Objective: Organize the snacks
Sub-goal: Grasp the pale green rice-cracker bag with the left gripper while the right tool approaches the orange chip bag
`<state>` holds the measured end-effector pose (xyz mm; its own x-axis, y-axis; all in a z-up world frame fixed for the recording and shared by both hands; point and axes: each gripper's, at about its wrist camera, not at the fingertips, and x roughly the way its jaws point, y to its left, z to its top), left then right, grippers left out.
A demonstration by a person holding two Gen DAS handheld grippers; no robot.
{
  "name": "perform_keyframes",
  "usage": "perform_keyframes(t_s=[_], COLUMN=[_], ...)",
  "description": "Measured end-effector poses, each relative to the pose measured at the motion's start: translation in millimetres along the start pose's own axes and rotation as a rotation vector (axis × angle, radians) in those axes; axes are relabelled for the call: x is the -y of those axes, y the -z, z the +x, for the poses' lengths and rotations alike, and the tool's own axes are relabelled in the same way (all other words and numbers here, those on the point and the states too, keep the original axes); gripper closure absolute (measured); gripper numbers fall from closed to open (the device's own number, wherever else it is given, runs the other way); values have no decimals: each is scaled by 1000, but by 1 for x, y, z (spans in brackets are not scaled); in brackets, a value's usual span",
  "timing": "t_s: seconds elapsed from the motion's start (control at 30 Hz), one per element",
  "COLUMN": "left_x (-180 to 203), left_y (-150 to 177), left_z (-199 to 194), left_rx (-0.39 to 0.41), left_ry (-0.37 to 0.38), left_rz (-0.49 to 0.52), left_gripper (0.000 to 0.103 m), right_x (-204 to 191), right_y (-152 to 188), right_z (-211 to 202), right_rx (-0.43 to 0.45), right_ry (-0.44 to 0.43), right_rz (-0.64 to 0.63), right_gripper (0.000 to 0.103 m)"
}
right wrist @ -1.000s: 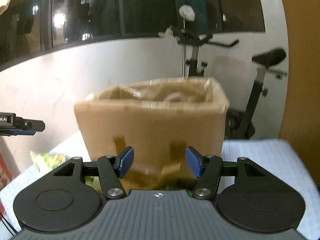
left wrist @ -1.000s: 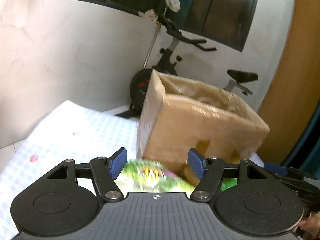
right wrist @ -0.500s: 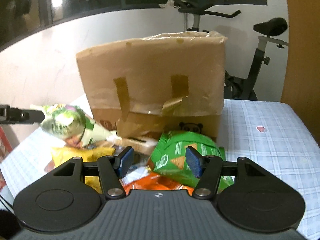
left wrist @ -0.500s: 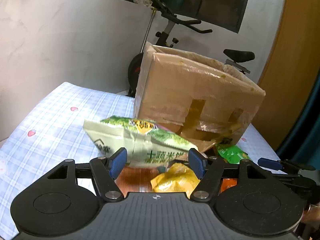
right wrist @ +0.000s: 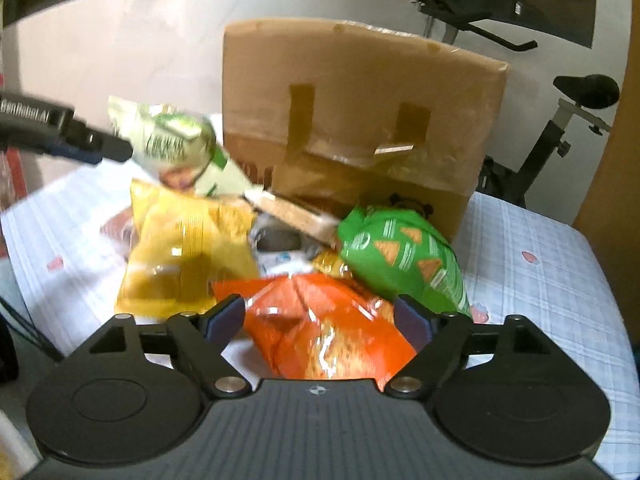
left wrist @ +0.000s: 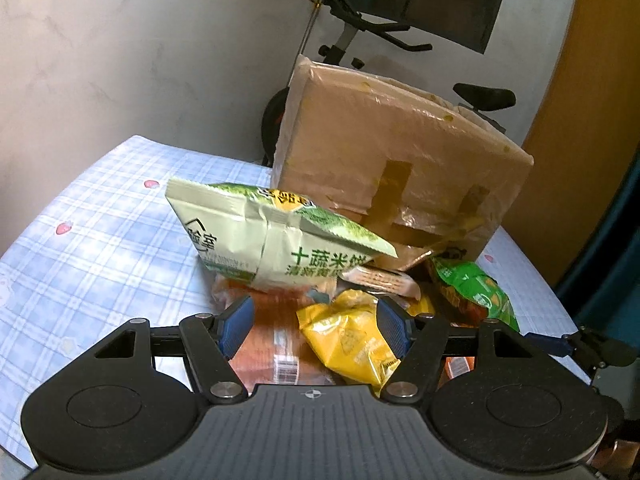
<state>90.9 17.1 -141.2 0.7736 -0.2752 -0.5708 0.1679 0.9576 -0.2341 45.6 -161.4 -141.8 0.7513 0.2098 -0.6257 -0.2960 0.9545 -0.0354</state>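
On the checked cloth (left wrist: 104, 248) in front of the cardboard box (left wrist: 400, 164), the snacks lie in one loose heap, touching and partly overlapping. I judge the step in hand to be the first pick: both of my grippers are lowered over the heap and neither holds anything.

Left gripper (left wrist: 316, 320): fingers spread and steady. A yellow bag (left wrist: 352, 344) and a flat orange-brown packet (left wrist: 272, 344) lie below the gap; the pads press on neither. A pale green rice-cracker bag (left wrist: 256, 244) sits propped on top of the heap, just beyond the fingertips.

Right gripper (right wrist: 320, 316): jaws opening. An orange chip bag (right wrist: 320, 328) lies between the fingers; I see no pad pressing on it. A green tortilla-chip bag (right wrist: 404, 256) rests just beside it, leaning toward the box wall. A larger yellow bag (right wrist: 188, 252) lies to its left.

Next move, in my judgement:
1. Bring the right fingers down around the orange chip bag.
2. Close on a crimped edge or a flat fold, not on the puffed middle, which will likely slip or crush.
3. Lift clear before moving sideways, since neighbouring bags overlap it.

Container: the cardboard box stands upright behind the heap, its front patched with tape. From both views its top edge is at or above eye line, so I cannot tell what is in it.
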Motion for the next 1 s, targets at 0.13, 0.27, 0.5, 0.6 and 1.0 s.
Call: perform_keyframes(t_s=[0.13, 0.27, 0.5, 0.6, 1.0], left_x=[0, -4, -13, -16, -34], left_y=[3, 6, 1, -6, -51], left_z=[0, -1, -3, -1, 14], left_rx=[-6, -9, 4, 11, 43], left_ry=[-1, 3, -8, -15, 8], left_rz=[-2, -23, -47, -66, -314], left_gripper=[33, 33, 33, 28, 15], right_x=[-9, -20, -23, -21, -22], right_y=[8, 14, 18, 19, 27], right_z=[7, 20, 42, 45, 41], right_rx=[-25, -52, -52, -25, 5], right_ry=[22, 60, 145, 171, 160], right_rz=[-55, -147, -202, -184, -139], right_gripper=[14, 12, 12, 20, 32])
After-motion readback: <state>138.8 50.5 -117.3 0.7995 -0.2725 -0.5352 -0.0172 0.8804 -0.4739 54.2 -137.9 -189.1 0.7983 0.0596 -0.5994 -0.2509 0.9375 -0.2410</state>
